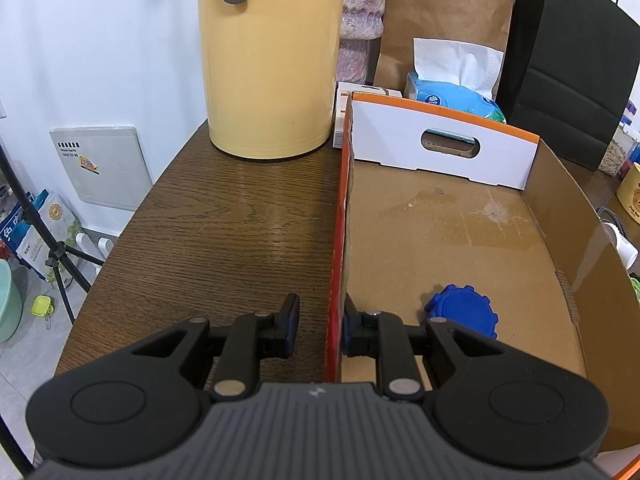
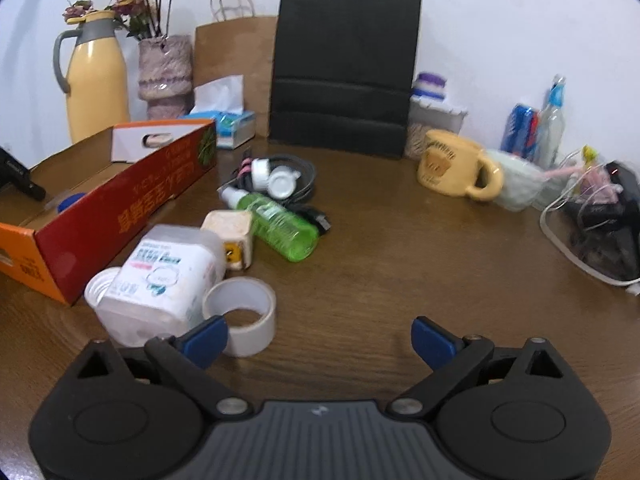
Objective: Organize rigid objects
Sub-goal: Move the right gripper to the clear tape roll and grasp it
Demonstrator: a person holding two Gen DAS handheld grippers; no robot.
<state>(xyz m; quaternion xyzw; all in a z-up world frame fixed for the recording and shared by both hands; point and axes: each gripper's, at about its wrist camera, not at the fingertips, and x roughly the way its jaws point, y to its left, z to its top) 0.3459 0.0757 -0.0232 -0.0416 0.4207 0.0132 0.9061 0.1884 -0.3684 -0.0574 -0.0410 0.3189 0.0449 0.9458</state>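
The right gripper [image 2: 320, 340] hangs low over the brown table [image 2: 380, 272] with its blue fingers [image 2: 432, 342] wide apart and nothing between them. A roll of white tape [image 2: 244, 316] sits just by the left finger. Beside the tape lies a white bottle [image 2: 160, 280]. Behind it a green bottle [image 2: 280, 224] lies on its side. A red box [image 2: 120, 208] stands open on the left.

Your box [image 1: 460, 216] sits open on the table, holding only a blue lid [image 1: 466, 312] flat near its front. Beside the box's red side you have a white jar [image 2: 164, 276] on its side, a tape roll [image 2: 244, 308], a small cube [image 2: 232, 236] and a green bottle [image 2: 276, 224] lying down.
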